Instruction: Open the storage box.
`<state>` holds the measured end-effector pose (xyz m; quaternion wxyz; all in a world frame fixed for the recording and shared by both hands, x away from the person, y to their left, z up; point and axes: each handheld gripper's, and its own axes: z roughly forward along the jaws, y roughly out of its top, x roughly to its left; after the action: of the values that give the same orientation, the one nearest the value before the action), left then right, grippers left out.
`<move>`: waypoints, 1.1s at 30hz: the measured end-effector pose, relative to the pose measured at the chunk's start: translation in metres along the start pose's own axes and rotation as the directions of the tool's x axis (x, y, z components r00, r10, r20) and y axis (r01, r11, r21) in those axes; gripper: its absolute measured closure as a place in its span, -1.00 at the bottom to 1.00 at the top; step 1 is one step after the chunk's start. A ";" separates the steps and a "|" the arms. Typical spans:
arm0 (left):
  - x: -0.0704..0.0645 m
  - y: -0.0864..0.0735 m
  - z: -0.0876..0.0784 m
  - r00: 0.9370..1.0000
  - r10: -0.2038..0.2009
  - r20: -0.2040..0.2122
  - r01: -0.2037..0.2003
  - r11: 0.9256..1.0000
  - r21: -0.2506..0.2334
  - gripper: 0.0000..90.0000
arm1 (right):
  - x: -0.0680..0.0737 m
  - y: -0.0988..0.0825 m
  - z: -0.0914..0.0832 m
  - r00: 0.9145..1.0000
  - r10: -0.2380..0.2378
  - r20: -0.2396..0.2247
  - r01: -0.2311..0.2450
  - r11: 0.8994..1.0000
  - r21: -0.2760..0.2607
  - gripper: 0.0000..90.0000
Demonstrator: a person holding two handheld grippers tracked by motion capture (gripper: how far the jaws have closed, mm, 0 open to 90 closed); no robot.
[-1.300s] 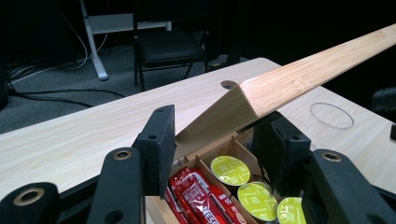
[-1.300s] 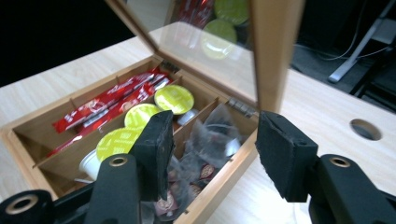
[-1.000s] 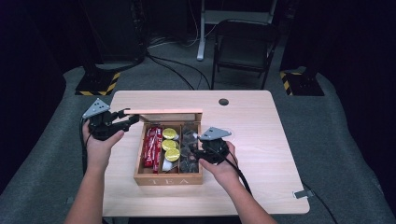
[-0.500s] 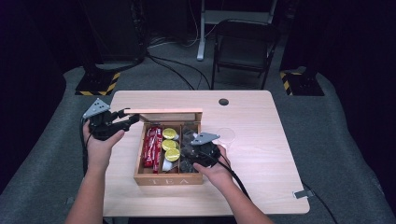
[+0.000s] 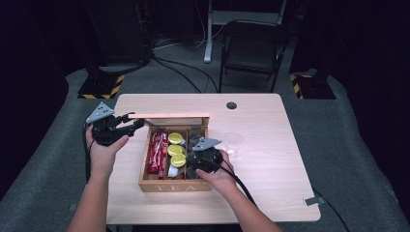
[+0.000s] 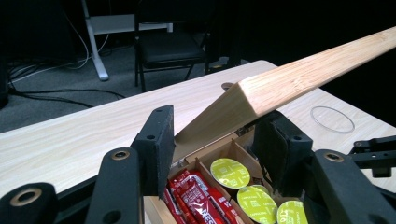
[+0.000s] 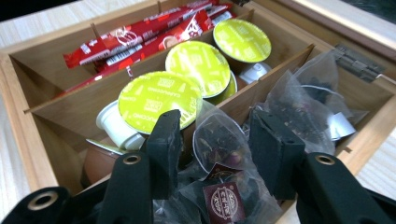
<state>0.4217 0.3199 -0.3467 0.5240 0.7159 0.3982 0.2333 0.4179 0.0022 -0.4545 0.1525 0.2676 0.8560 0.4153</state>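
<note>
Lid held up, left gripper jaws clamped on its edge; right gripper jaws just closing around a tea bag, not yet gripped or lifted.

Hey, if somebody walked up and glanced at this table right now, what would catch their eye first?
Probably the open wooden tea box at mid-table: red sachets on its left, yellow-lidded capsules in the middle, clear tea bags on its right. The left gripper props the lid up by its corner, between its jaws. The right gripper dips into the tea bag compartment, jaws closing around one bag.
</note>
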 end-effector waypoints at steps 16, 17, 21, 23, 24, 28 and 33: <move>0.001 -0.002 0.000 1.000 -0.012 0.008 0.012 1.000 -0.010 0.07 | -0.007 -0.010 0.012 1.000 0.023 0.002 -0.023 0.999 0.049 0.18; 0.001 -0.002 0.000 1.000 -0.012 0.008 0.012 1.000 -0.010 0.07 | -0.007 -0.010 0.013 1.000 0.022 0.005 -0.022 0.998 0.056 0.18; 0.001 -0.002 0.000 1.000 -0.013 0.010 0.013 1.000 -0.011 0.07 | -0.007 -0.011 0.015 1.000 0.016 0.011 -0.017 0.998 0.055 0.18; 0.001 -0.002 0.000 1.000 -0.013 0.010 0.013 1.000 -0.011 0.07 | -0.008 -0.011 0.015 1.000 0.014 0.007 -0.014 0.998 0.061 0.19; 0.001 -0.002 0.000 1.000 -0.013 0.011 0.013 1.000 -0.011 0.07 | -0.008 -0.012 0.016 1.000 0.014 0.001 -0.014 0.998 0.058 0.20; 0.001 -0.002 0.000 1.000 -0.012 0.009 0.013 1.000 -0.010 0.07 | -0.006 -0.011 0.017 1.000 0.026 -0.007 -0.025 0.998 0.060 0.26; 0.001 -0.002 0.000 1.000 -0.013 0.011 0.013 1.000 -0.010 0.07 | -0.006 -0.011 0.019 0.999 0.030 -0.023 -0.028 0.997 0.068 0.39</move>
<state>0.4218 0.3208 -0.3488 0.5313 0.7118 0.3987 0.2283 0.4282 0.0051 -0.4748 0.1271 0.2802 0.8674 0.3912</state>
